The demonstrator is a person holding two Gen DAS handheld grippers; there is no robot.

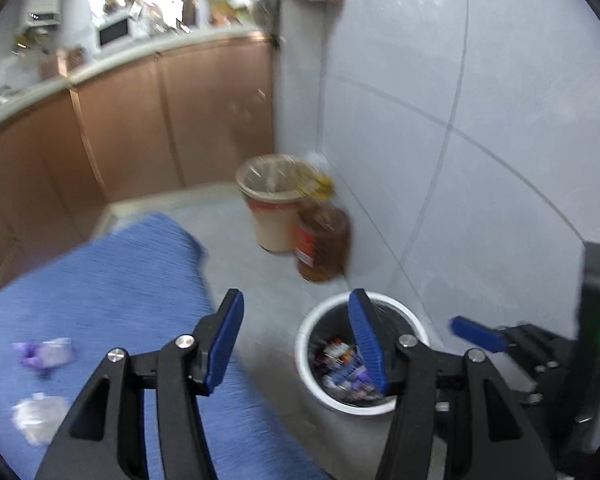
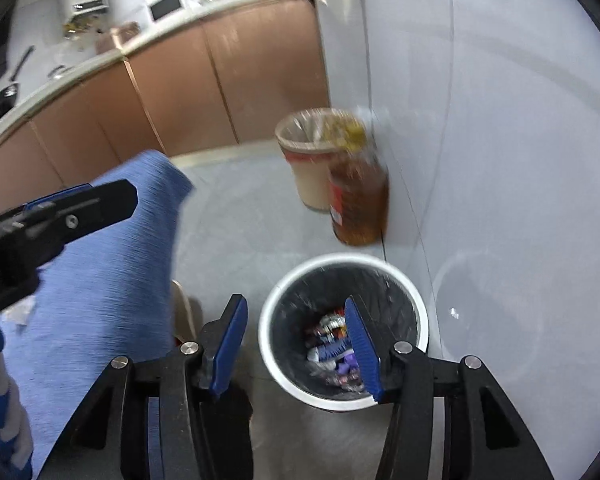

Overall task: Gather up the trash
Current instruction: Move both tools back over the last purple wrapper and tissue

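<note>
My left gripper [image 1: 295, 294] hangs open above the floor with nothing between its blue pads. Just below and right of it stands a white waste bin [image 1: 302, 360] with a black liner, and several crumpled wrappers [image 1: 340, 360] lie in its bottom. My right gripper [image 2: 295, 300] is open and empty too, with its right finger over the same bin [image 2: 340, 260] and its wrappers [image 2: 328, 344]. On the blue tablecloth [image 1: 100, 288] lie a purple wrapper [image 1: 44, 354] and a clear plastic wrapper [image 1: 40, 416]. Each view catches a finger of the other gripper at its edge.
A beige bin [image 1: 272, 200] with a liner and a large amber oil bottle [image 1: 324, 240] stand in the corner by the tiled wall [image 1: 460, 120]. Brown cabinets [image 1: 140, 120] under a cluttered counter run behind. Grey floor lies between the table and the bins.
</note>
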